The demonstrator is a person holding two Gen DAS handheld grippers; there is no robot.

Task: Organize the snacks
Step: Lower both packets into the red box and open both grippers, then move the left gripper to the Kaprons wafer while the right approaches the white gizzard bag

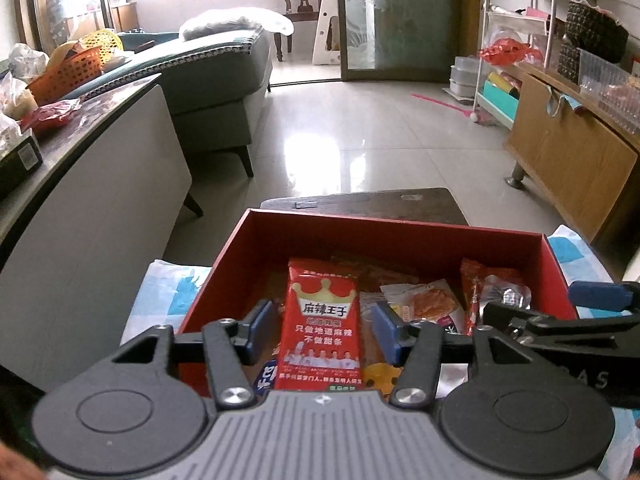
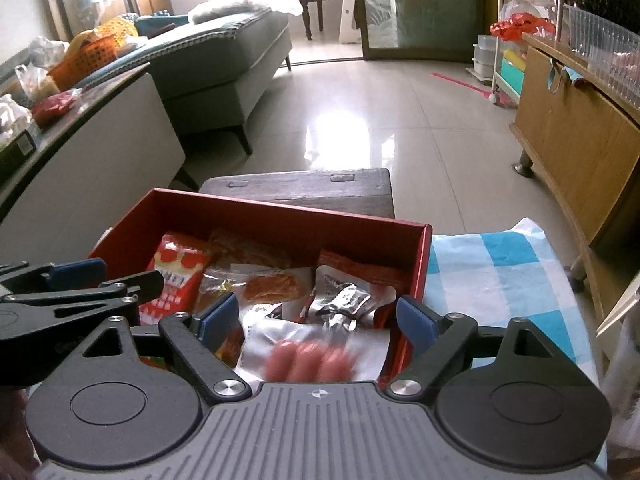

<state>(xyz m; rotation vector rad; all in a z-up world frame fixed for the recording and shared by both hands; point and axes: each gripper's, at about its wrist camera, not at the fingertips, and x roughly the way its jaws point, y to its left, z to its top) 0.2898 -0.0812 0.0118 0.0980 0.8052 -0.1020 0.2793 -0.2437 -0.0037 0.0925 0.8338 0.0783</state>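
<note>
A red cardboard box point(image 1: 392, 226) holds several snack packets. My left gripper point(image 1: 323, 330) hangs over its near left part, jaws open. A red packet with a crown print point(image 1: 322, 320) stands between the blue pads, with a small gap on each side. My right gripper point(image 2: 318, 318) is wide open over the box's point(image 2: 300, 220) near right corner. Between its pads lies a blurred clear packet of sausages point(image 2: 308, 356), touching neither pad. A silver foil packet point(image 2: 344, 300) and a clear packet with an orange snack point(image 2: 276, 286) lie further in.
The box sits on a blue-and-white checked cloth point(image 2: 500, 272). A dark wooden stool point(image 2: 304, 188) stands just beyond it. A grey table point(image 1: 100, 184) with bags and baskets is on the left, a sofa point(image 1: 216, 80) behind it, and a wooden cabinet point(image 1: 572, 160) on the right.
</note>
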